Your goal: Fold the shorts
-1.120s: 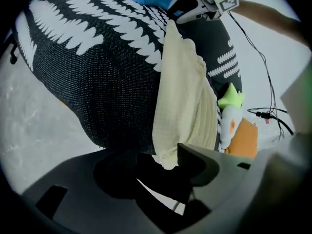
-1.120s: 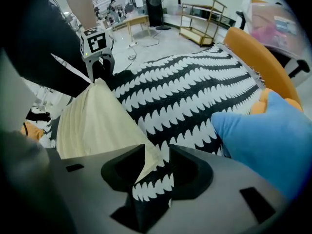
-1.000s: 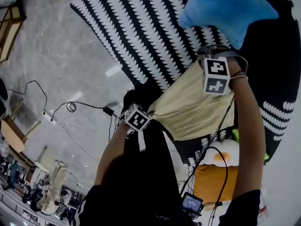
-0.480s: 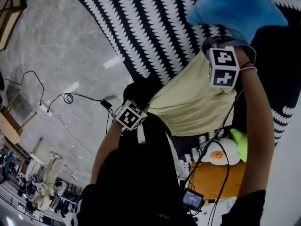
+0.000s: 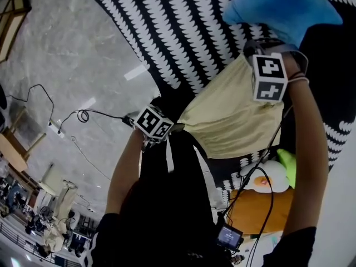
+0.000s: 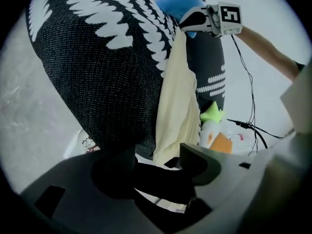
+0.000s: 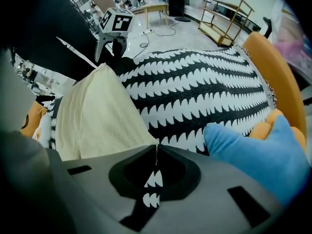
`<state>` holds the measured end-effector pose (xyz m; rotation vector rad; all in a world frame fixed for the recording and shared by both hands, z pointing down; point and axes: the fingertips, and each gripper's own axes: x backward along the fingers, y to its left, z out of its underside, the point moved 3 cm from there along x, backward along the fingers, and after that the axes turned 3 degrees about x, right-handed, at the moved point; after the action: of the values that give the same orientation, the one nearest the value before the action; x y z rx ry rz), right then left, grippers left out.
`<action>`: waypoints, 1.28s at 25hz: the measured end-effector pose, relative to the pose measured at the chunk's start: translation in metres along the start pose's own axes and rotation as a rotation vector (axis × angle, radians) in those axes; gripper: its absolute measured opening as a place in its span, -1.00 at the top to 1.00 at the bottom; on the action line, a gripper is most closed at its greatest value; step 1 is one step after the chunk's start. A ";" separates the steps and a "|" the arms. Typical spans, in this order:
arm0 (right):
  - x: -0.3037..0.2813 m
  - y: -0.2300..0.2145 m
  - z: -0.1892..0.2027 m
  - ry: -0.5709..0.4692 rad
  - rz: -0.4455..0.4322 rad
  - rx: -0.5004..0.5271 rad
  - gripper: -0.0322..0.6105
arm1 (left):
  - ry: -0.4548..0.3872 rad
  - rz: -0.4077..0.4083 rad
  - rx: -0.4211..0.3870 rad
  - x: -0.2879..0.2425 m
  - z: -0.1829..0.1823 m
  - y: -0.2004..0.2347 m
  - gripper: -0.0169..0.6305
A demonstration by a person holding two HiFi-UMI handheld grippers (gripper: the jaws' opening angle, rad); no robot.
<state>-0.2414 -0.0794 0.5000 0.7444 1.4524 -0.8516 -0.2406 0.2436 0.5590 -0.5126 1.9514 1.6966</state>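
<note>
Pale yellow shorts (image 5: 233, 115) lie spread on a black-and-white patterned blanket (image 5: 183, 32). My right gripper (image 5: 246, 57) points down at their far corner, shut on a thin fold of the cloth (image 7: 156, 147). My left gripper (image 5: 173, 128) is at the shorts' near left corner with its jaws opening. In the left gripper view the two dark fingers (image 6: 200, 162) stand wide apart around that gripper's tip (image 6: 156, 162). The shorts' edge (image 6: 175, 106) runs away just ahead of them, and the pads do not press on it.
A blue plush cushion (image 5: 278, 7) lies on the blanket beyond the right gripper. An orange cushion (image 5: 253, 204) and a green-and-white soft toy (image 5: 272, 177) sit near the person's right side. Cables (image 5: 83, 115) trail over the grey floor at left.
The left gripper has rolled a little at the shorts' near corner and its jaws now stand apart. The right gripper has stayed at the far corner, holding the cloth.
</note>
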 end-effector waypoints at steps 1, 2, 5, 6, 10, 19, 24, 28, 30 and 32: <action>0.002 0.001 0.001 0.003 0.003 -0.004 0.83 | 0.006 -0.003 -0.013 -0.001 -0.002 0.001 0.13; 0.005 0.002 0.001 0.008 0.004 -0.008 0.84 | 0.015 -0.011 -0.025 -0.002 -0.002 0.001 0.32; 0.025 0.008 0.005 0.030 0.011 -0.022 0.84 | 0.029 -0.008 -0.033 -0.003 -0.004 -0.009 0.81; 0.033 0.010 0.006 0.036 0.021 -0.029 0.84 | 0.030 -0.005 -0.029 -0.001 -0.004 -0.013 0.84; 0.051 0.037 0.017 0.038 0.043 -0.071 0.83 | 0.060 -0.055 -0.002 -0.002 0.007 -0.037 0.87; 0.103 0.068 0.064 0.062 0.085 -0.150 0.84 | -0.025 -0.277 0.011 -0.002 -0.021 -0.083 0.88; 0.088 0.088 0.026 0.010 0.152 -0.177 0.84 | -0.186 -0.433 0.032 0.005 0.013 -0.043 0.88; 0.082 0.076 -0.008 0.001 0.182 -0.143 0.84 | -0.260 -0.530 0.019 0.018 0.017 -0.011 0.83; 0.080 0.072 -0.017 -0.009 0.193 -0.156 0.84 | -0.246 -0.559 -0.038 0.017 0.018 -0.010 0.80; 0.080 0.075 -0.017 -0.011 0.196 -0.162 0.84 | -0.206 -0.555 -0.108 0.007 0.021 -0.014 0.80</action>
<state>-0.1916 -0.0294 0.4142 0.7437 1.3944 -0.5800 -0.2357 0.2620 0.5412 -0.7977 1.4070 1.4296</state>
